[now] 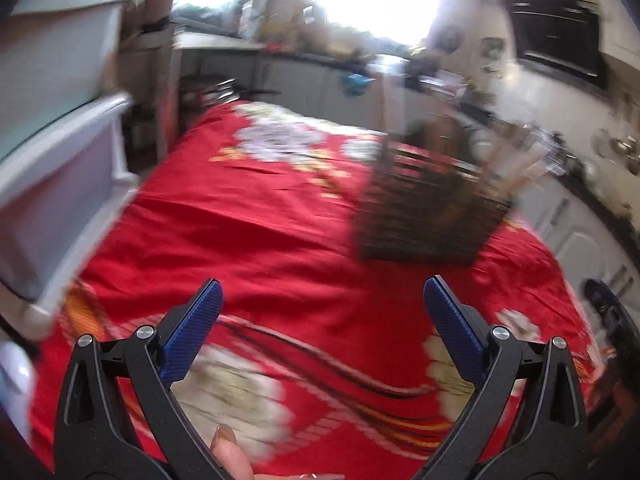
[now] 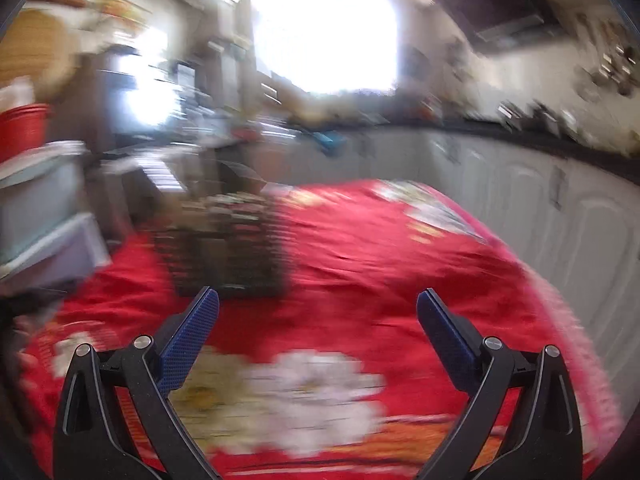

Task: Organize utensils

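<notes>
Both claws, left (image 1: pixel 322 300) and right (image 2: pixel 318 312), gape empty above the red-cloth worktop (image 1: pixel 248 220). Dark slatted basket (image 1: pixel 428 208) ahead, likely the utensil holder; too blurred to see utensils.

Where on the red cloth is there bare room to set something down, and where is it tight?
Bare cloth runs from the open left gripper up to the dark basket, and leftward to the stacked pale bins. In the right wrist view, cloth right of the basket, ahead of the open right gripper, is also free. It's crowded at the basket and bins; blur hides small items.
</notes>
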{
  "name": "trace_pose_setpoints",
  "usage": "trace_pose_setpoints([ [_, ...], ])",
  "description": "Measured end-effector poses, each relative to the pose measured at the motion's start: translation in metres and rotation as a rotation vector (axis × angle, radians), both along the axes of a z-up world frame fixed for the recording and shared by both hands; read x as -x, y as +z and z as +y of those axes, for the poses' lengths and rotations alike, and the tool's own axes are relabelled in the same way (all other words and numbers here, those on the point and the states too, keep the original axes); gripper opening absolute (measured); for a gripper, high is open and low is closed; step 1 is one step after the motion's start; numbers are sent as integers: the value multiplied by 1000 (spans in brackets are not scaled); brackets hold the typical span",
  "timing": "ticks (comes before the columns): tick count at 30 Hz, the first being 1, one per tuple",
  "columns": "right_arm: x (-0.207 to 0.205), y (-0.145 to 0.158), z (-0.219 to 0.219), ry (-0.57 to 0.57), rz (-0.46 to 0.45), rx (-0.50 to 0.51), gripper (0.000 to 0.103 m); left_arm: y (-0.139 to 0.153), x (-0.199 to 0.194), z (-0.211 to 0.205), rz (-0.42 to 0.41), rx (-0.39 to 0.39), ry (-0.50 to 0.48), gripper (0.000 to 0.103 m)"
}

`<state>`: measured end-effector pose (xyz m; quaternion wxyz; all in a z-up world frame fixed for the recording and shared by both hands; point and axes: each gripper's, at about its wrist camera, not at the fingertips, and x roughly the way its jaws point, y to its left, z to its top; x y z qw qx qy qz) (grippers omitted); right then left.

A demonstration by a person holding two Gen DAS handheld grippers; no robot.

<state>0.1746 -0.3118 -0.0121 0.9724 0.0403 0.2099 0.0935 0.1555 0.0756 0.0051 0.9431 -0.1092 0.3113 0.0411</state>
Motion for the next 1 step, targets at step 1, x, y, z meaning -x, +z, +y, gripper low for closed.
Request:
trace_pose_setpoints([
  [1, -19, 0, -19, -66, 66, 16, 97, -1, -8, 13, 28, -34, 33, 93],
])
